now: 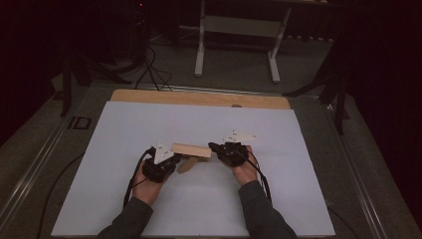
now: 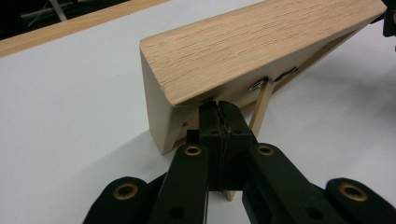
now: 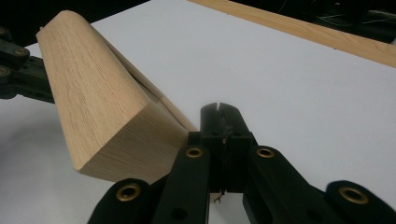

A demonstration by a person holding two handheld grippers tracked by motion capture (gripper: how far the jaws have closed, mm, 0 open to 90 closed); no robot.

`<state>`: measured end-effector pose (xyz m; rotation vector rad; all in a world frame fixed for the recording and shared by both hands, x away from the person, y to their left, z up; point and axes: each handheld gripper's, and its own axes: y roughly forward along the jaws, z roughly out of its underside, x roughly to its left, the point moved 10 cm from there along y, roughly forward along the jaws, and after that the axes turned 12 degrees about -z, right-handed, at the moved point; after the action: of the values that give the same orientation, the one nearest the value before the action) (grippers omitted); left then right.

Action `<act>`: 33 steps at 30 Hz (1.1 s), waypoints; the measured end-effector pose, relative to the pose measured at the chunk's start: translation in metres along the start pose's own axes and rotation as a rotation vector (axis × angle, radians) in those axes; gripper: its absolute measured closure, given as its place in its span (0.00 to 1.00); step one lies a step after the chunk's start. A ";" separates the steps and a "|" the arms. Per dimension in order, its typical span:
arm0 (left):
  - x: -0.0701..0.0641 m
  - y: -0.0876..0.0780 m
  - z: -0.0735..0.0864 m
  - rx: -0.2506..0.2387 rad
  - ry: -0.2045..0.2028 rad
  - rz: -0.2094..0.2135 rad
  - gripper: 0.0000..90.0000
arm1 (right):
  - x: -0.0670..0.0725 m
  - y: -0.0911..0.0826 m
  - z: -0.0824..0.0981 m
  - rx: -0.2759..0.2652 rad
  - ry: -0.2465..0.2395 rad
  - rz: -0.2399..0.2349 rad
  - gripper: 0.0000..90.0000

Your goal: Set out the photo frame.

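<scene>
A light oak block [image 1: 191, 149] lies in the middle of the white board, tilted up on one long edge. A thin wooden slat [image 1: 185, 165] hangs from a metal hinge [image 2: 259, 84] on its underside. My left gripper [image 1: 178, 159] is at the block's left end. Its jaws [image 2: 218, 110] are shut, tips tucked under the block's lower edge, and the slat [image 2: 260, 106] passes beneath them. My right gripper [image 1: 212, 147] sits at the block's right end, jaws [image 3: 219, 112] shut beside the end face of the block [image 3: 100, 100], nothing visible between the pads.
The white board [image 1: 124, 199] covers the table, with a strip of bare wood [image 1: 199, 98] along its far edge. A person's hands and dark sleeves [image 1: 259, 209] come in from the bottom. Beyond the table stand a white frame [image 1: 239, 35] and floor cables [image 1: 152, 69].
</scene>
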<state>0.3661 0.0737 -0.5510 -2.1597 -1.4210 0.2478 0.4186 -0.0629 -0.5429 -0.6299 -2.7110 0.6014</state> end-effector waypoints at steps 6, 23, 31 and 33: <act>-0.001 0.001 -0.002 -0.001 -0.001 0.002 0.99 | 0.003 -0.001 0.001 0.011 -0.014 0.000 0.99; -0.009 0.000 -0.008 -0.013 0.007 0.018 0.99 | 0.012 -0.003 0.004 0.034 -0.048 -0.005 0.99; -0.016 -0.001 -0.013 -0.021 0.017 0.030 0.99 | 0.014 -0.005 0.007 0.041 -0.053 -0.008 0.99; -0.017 -0.002 -0.013 -0.020 0.018 0.031 0.99 | 0.015 -0.005 0.007 0.044 -0.059 -0.010 0.99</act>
<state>0.3629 0.0545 -0.5419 -2.1957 -1.3869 0.2259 0.4011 -0.0619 -0.5444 -0.5969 -2.7459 0.6854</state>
